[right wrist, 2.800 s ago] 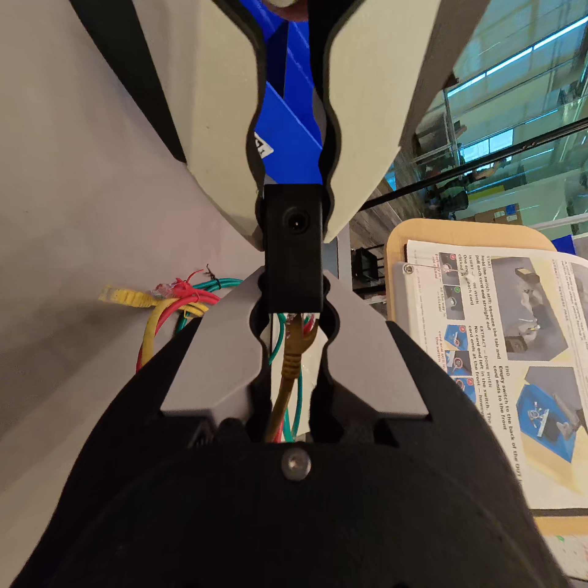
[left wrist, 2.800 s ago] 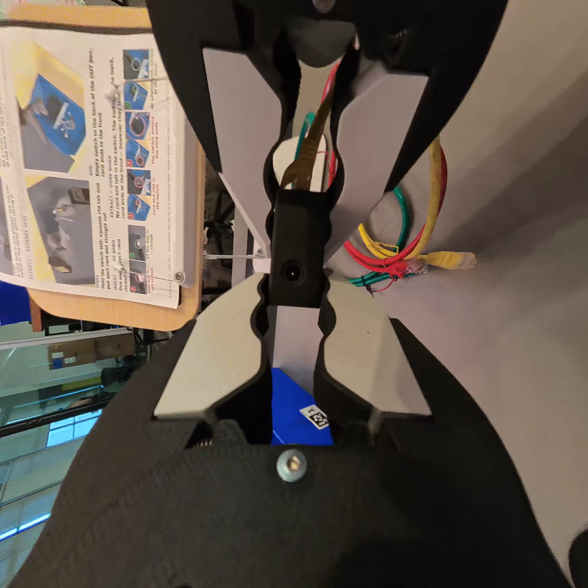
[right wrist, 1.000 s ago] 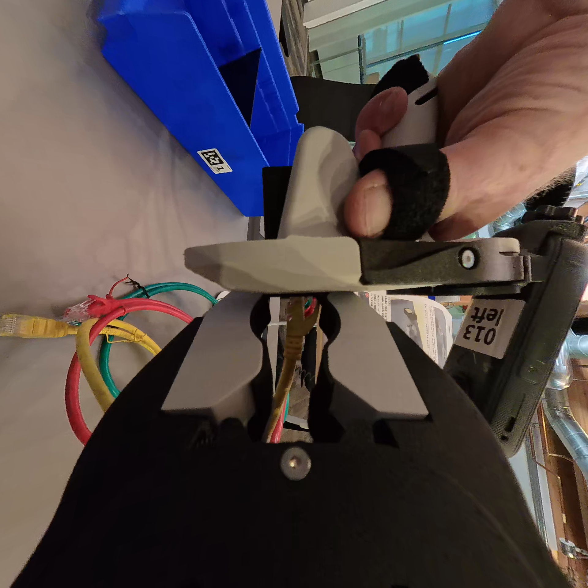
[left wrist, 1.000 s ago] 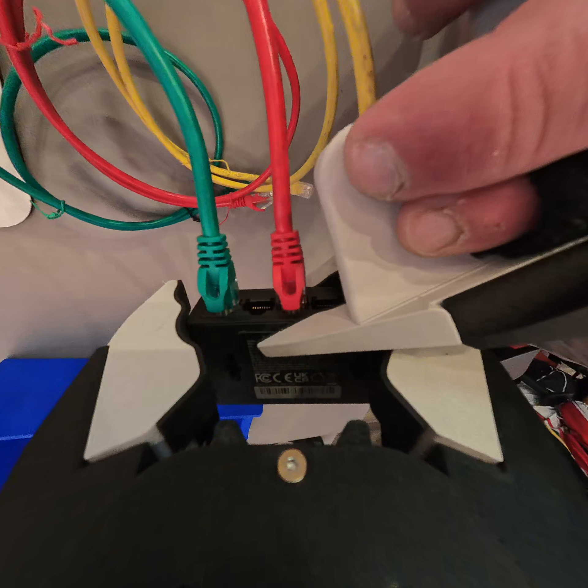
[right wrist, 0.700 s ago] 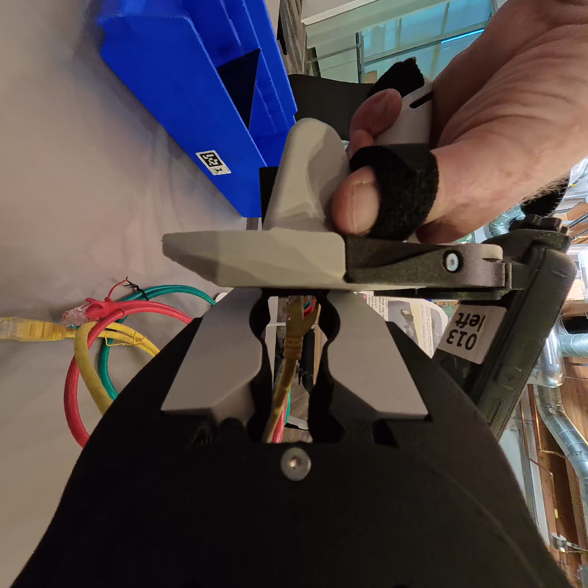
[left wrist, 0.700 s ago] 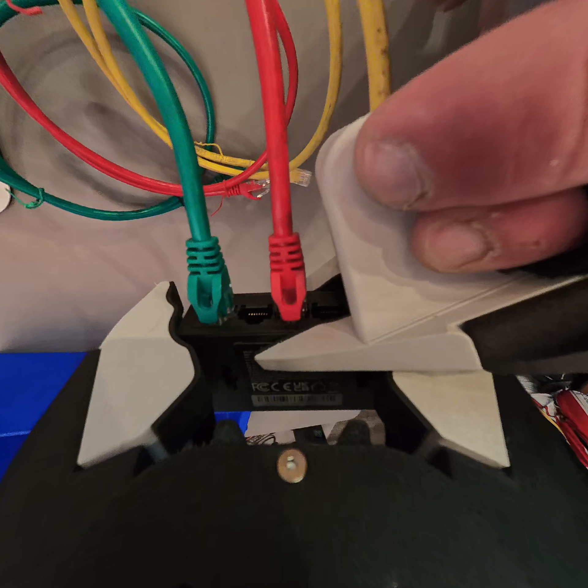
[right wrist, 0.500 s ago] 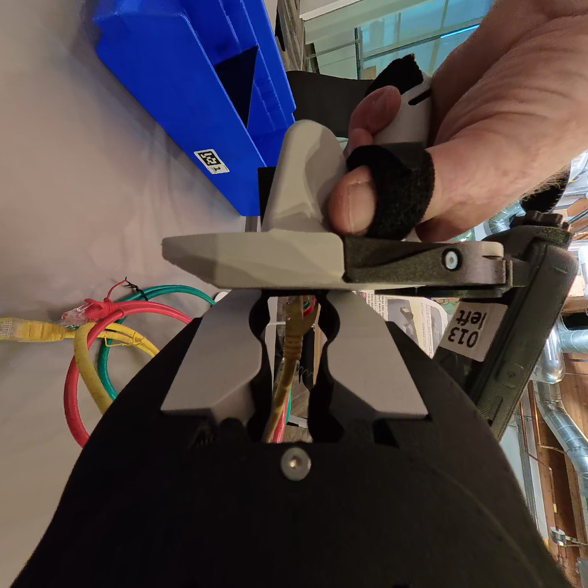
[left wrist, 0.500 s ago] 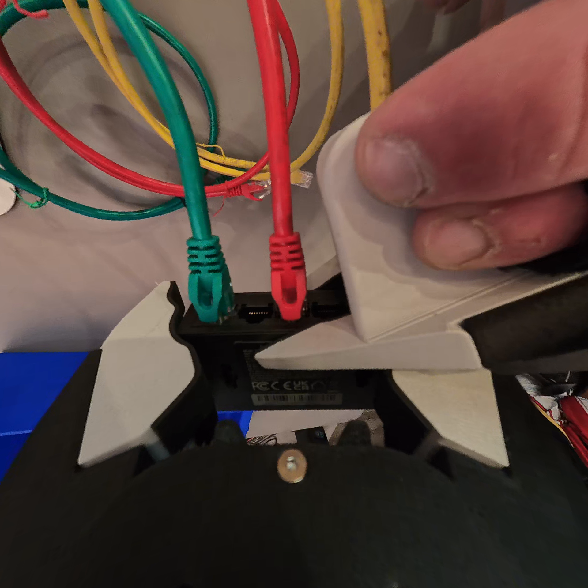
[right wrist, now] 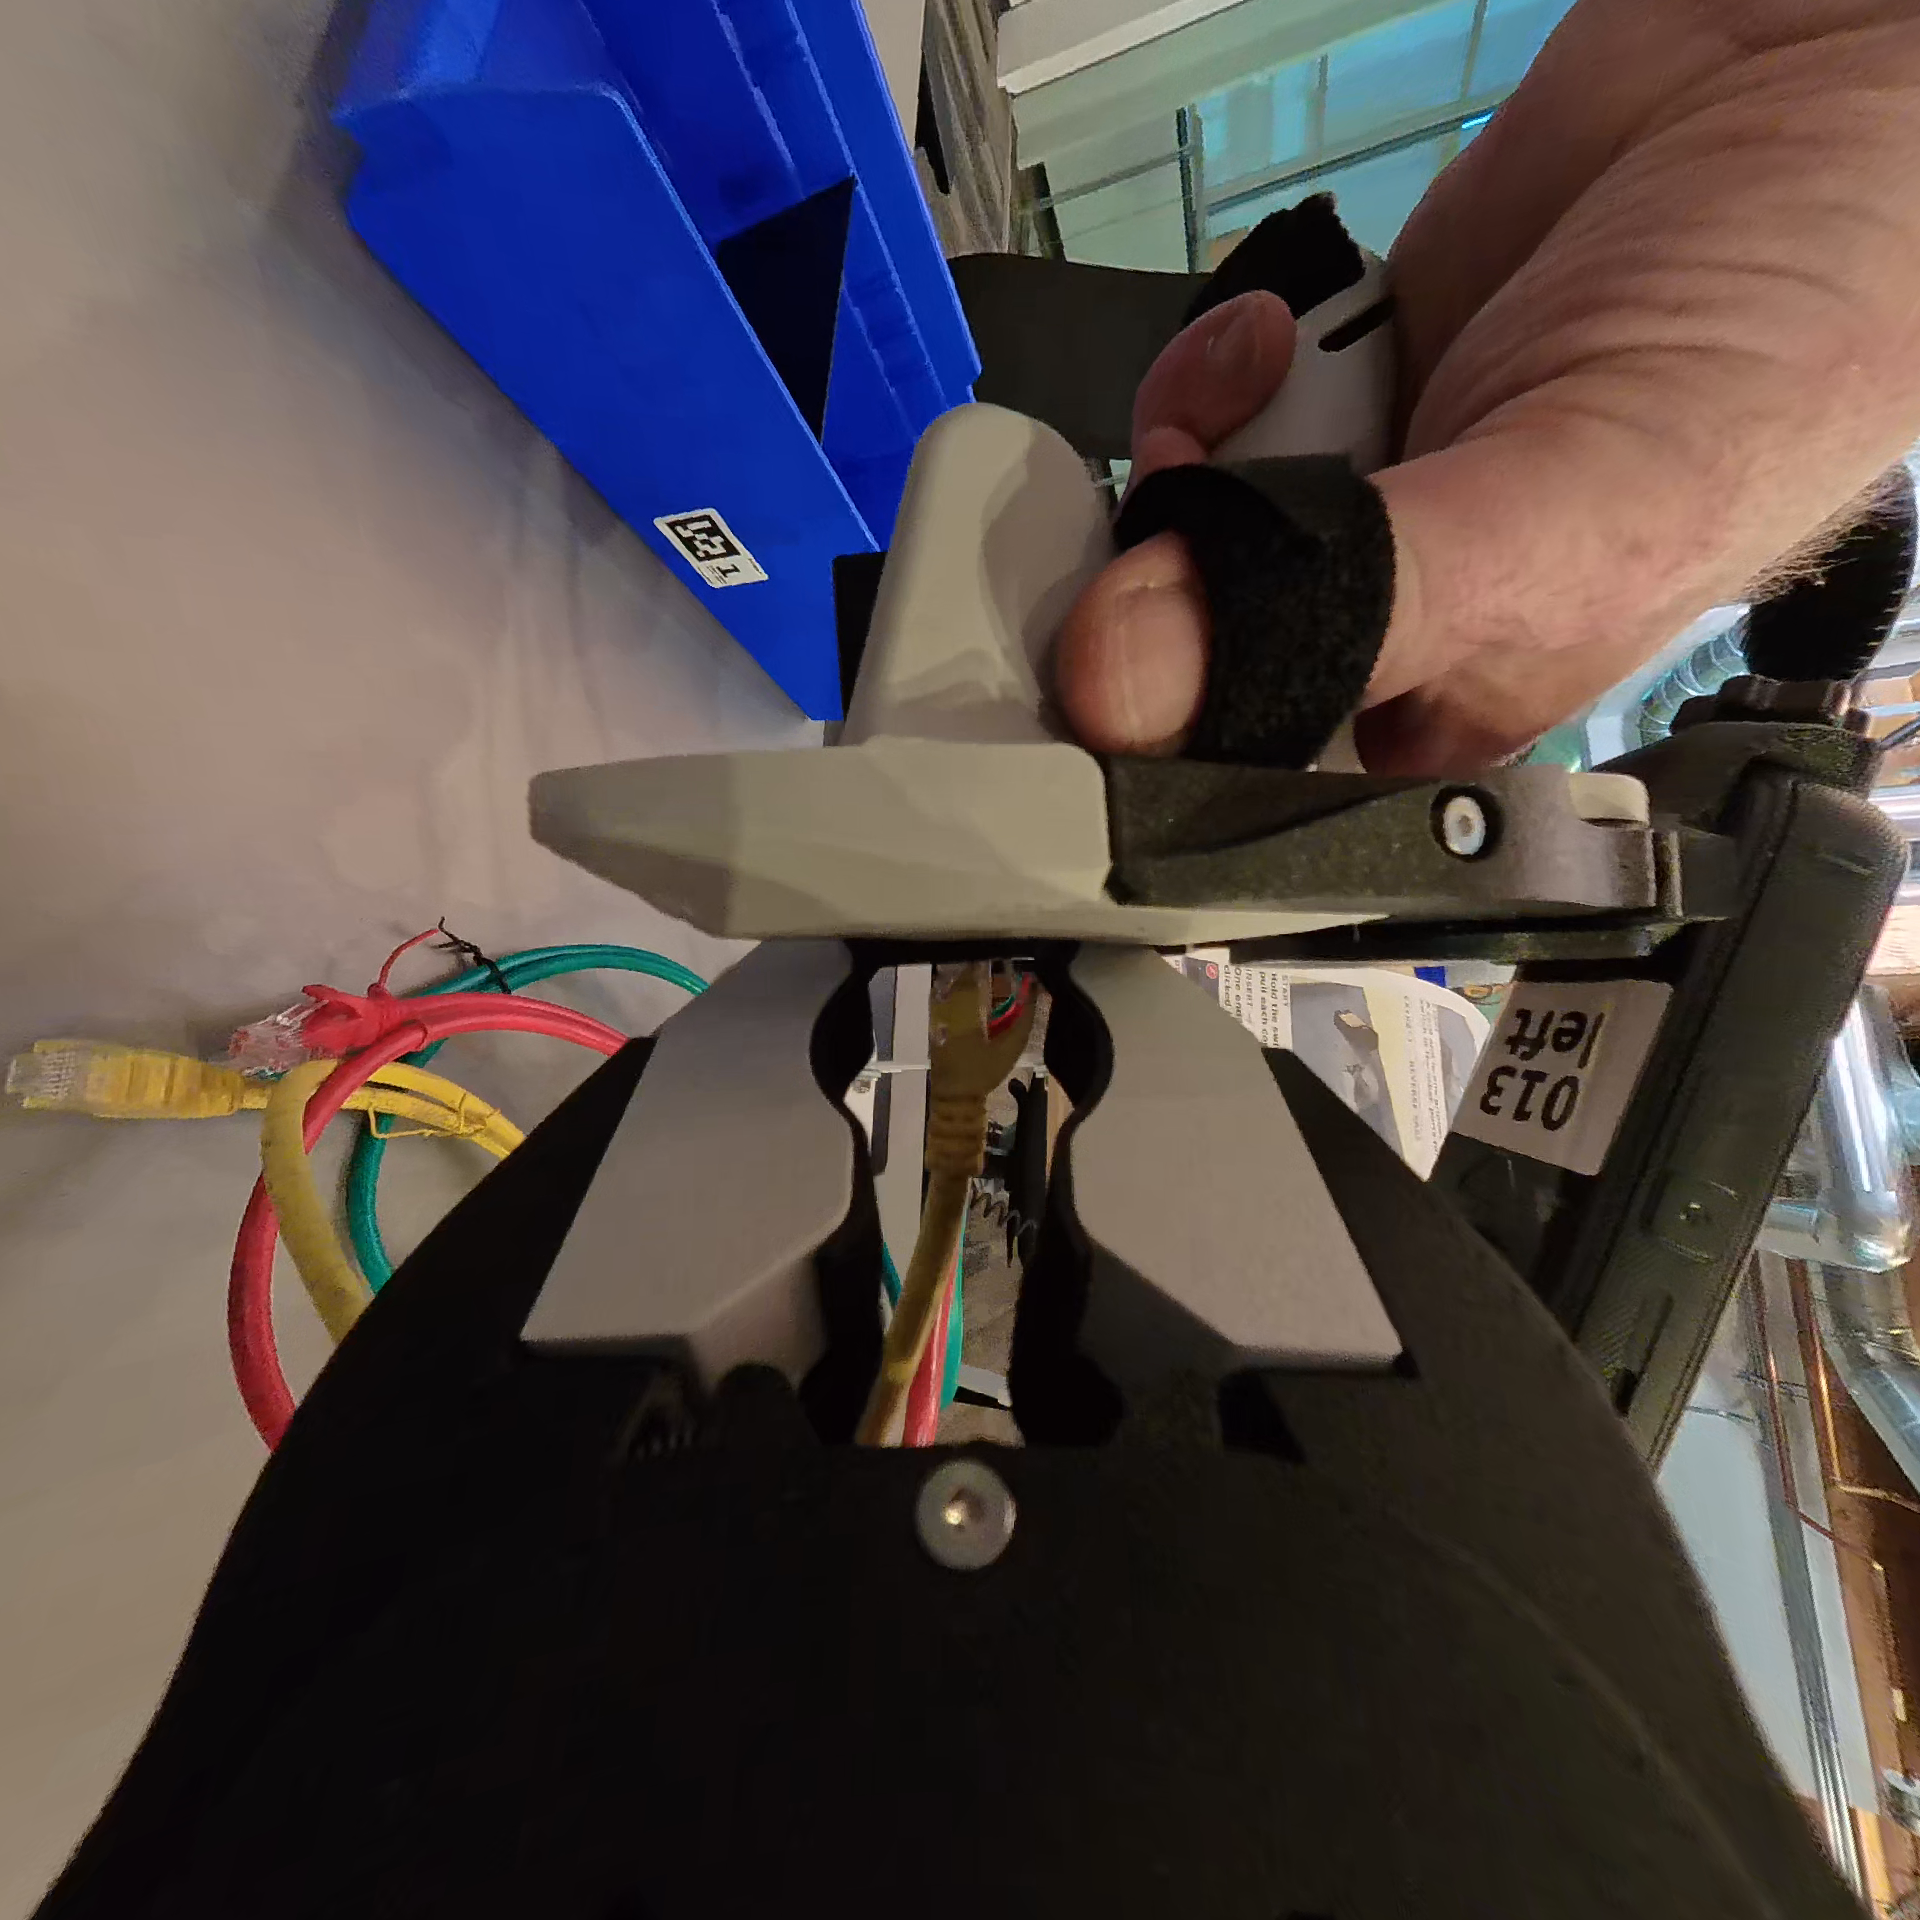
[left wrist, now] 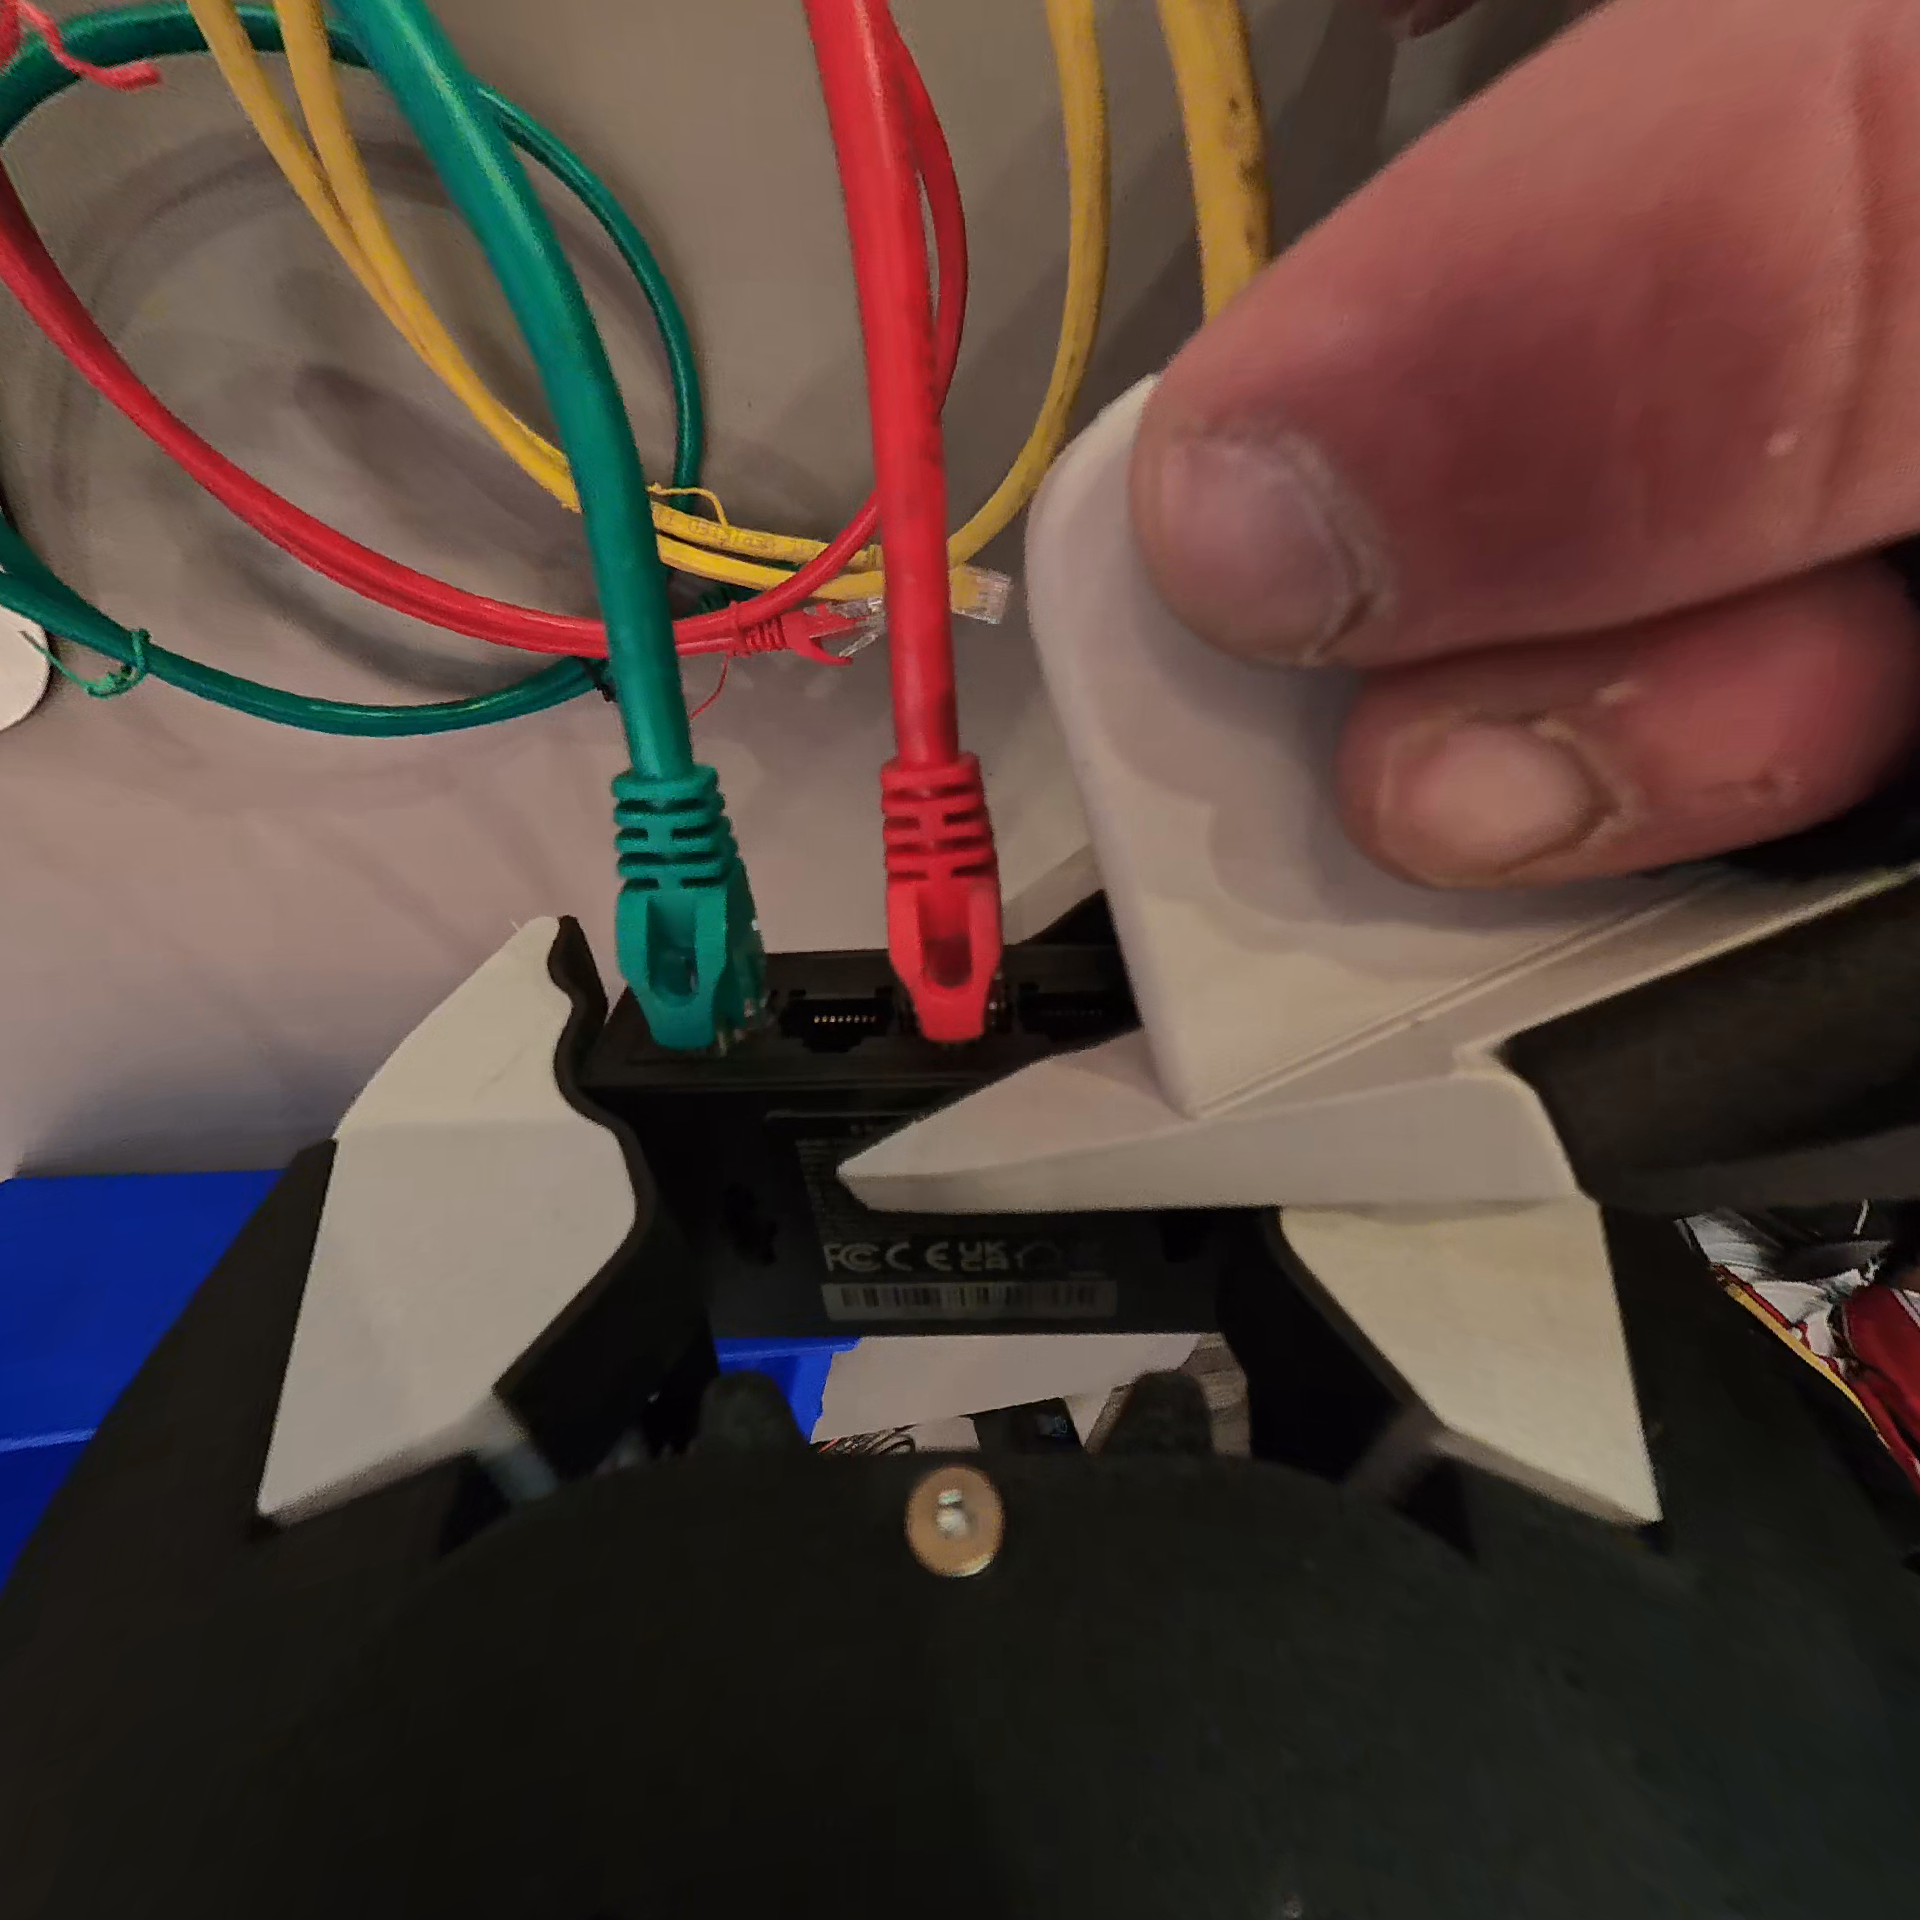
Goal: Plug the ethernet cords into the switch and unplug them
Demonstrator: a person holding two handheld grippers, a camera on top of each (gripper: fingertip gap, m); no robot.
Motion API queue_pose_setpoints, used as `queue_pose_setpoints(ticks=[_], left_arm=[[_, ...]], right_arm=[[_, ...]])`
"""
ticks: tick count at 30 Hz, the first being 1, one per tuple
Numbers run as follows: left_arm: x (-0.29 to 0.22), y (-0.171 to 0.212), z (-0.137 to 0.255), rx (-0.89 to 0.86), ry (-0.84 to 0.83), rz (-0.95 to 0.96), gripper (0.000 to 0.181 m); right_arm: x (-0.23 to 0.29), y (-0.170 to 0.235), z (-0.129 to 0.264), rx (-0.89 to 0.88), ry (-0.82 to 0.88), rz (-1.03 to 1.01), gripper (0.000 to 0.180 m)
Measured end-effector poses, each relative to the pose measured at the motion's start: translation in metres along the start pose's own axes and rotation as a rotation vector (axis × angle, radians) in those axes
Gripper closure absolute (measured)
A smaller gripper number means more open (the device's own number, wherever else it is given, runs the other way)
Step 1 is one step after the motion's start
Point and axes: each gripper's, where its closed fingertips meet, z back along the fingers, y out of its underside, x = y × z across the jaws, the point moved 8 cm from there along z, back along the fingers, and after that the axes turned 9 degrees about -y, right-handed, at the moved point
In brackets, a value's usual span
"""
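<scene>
Spreading beneath coiled cords (left wrist: 436, 582) — grey tabletop (left wrist: 260, 935), blue bin (right wrist: 623, 343).

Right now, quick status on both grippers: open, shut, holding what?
Left gripper: shut on the black switch, green and red cords plugged in.
Right gripper: shut on the yellow cord's plug, close up against the switch.

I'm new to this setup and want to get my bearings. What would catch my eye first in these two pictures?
In the left wrist view, the green cord and red cord stand plugged into the black switch, which the left hand-held gripper clamps. A hand fills the upper right. In the right wrist view, a yellow cord sits between the right hand-held gripper fingers, with a blue bin behind.
</scene>
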Motion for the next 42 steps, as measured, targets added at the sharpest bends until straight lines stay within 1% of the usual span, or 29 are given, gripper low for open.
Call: queue_pose_setpoints(ticks=[1, 4, 7, 13, 18, 20, 23, 31, 42], left_arm=[[0.0, 0.001, -0.001, 0.002, 0.004, 0.0, 0.052], [0.001, 0.004, -0.003, 0.008, 0.003, -0.002, 0.051], [0.002, 0.006, -0.002, -0.002, 0.011, 0.005, 0.052], [0.007, 0.01, 0.008, -0.033, 0.025, 0.007, 0.051], [0.004, 0.007, 0.012, -0.023, 0.047, -0.025, 0.052], [0.001, 0.004, 0.012, -0.02, 0.063, -0.042, 0.052], [-0.001, 0.001, 0.011, -0.009, 0.086, -0.049, 0.052], [-0.005, 0.0, 0.011, 0.014, 0.124, -0.058, 0.052], [-0.008, -0.002, 0.012, 0.012, 0.15, -0.084, 0.052]], right_arm=[[0.0, 0.0, 0.0, -0.004, -0.002, -0.002, 0.151], [-0.003, 0.003, 0.002, -0.026, -0.019, -0.03, 0.141], [-0.004, 0.006, 0.009, -0.074, -0.053, -0.032, 0.139], [-0.017, 0.023, 0.034, -0.255, -0.159, -0.153, 0.144], [-0.019, 0.026, 0.049, -0.349, -0.235, -0.167, 0.15], [-0.018, 0.024, 0.049, -0.357, -0.244, -0.16, 0.152], [-0.014, 0.021, 0.045, -0.369, -0.253, -0.149, 0.15], [-0.015, 0.013, 0.046, -0.343, -0.183, -0.096, 0.16], [-0.016, 0.009, 0.052, -0.319, -0.152, -0.049, 0.165]])
